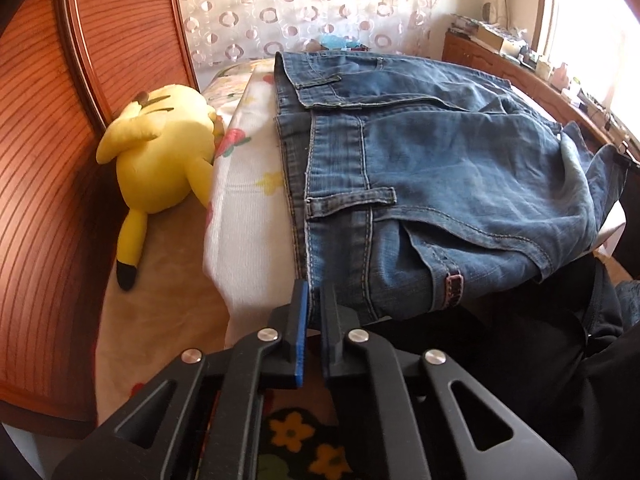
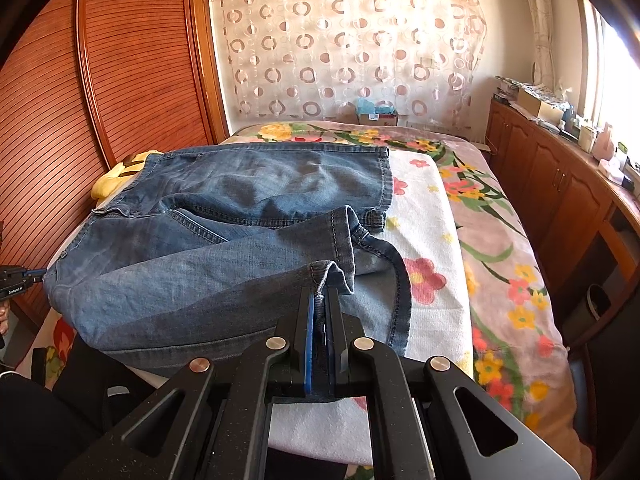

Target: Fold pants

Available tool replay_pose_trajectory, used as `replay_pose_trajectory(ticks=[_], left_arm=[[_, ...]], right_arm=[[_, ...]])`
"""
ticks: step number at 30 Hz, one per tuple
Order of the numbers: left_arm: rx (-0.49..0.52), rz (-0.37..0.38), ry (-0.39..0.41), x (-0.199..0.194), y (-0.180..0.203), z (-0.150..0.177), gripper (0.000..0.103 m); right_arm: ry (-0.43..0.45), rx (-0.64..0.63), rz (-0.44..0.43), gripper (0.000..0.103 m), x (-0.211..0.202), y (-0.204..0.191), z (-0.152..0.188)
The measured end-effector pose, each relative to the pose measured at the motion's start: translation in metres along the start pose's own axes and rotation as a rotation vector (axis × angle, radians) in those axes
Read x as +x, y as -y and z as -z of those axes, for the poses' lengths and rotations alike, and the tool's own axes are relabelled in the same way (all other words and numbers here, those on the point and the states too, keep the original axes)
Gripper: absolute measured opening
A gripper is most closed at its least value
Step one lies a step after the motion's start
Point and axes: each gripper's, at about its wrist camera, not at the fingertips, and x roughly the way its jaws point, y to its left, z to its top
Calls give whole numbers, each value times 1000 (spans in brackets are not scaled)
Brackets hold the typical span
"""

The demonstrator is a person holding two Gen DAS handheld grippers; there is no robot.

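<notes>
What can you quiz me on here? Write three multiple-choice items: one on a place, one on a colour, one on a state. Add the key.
1. Where does the yellow plush toy lie?
A. on top of the jeans
B. beside the wooden panel, off the jeans
C. on the floor

2. What colour are the gripper pads?
A. red
B. blue
C. green

3. How is the right gripper?
A. open above the jeans
B. shut on the plush toy
C. shut on a hem of the jeans

Key:
1 B: it lies next to the panel, left of the jeans in the left wrist view.
2 B: blue strips show in both views.
3 C: denim is pinched in its shut jaws.
</notes>
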Motion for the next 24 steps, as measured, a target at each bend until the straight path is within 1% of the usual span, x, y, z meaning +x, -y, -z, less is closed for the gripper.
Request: replay_pose_trajectory(ticks=[4, 9, 10, 15, 18, 19, 24], left_arm=[[-5, -20, 40, -10, -1, -4, 4], [6, -31, 119, -33, -2, -24, 4], [8, -32, 144, -38, -2, -31, 4], [16, -41, 220, -47, 0, -66, 4], [10, -35, 268, -47, 0, -95, 4], [6, -36, 279, -47, 0, -101, 4], [0, -32, 330, -40, 1, -151, 4]], right_arm=[[9, 3, 0, 5, -2, 1, -1], [47, -6, 6, 5, -11, 2, -7], [55, -9, 8, 5, -11, 2, -8], [102, -19, 25, 4, -17, 4, -24], [130, -21, 36, 4, -16, 6, -39], [139, -22, 40, 4, -15, 8, -45], [169, -40, 79, 4, -3, 14, -72]])
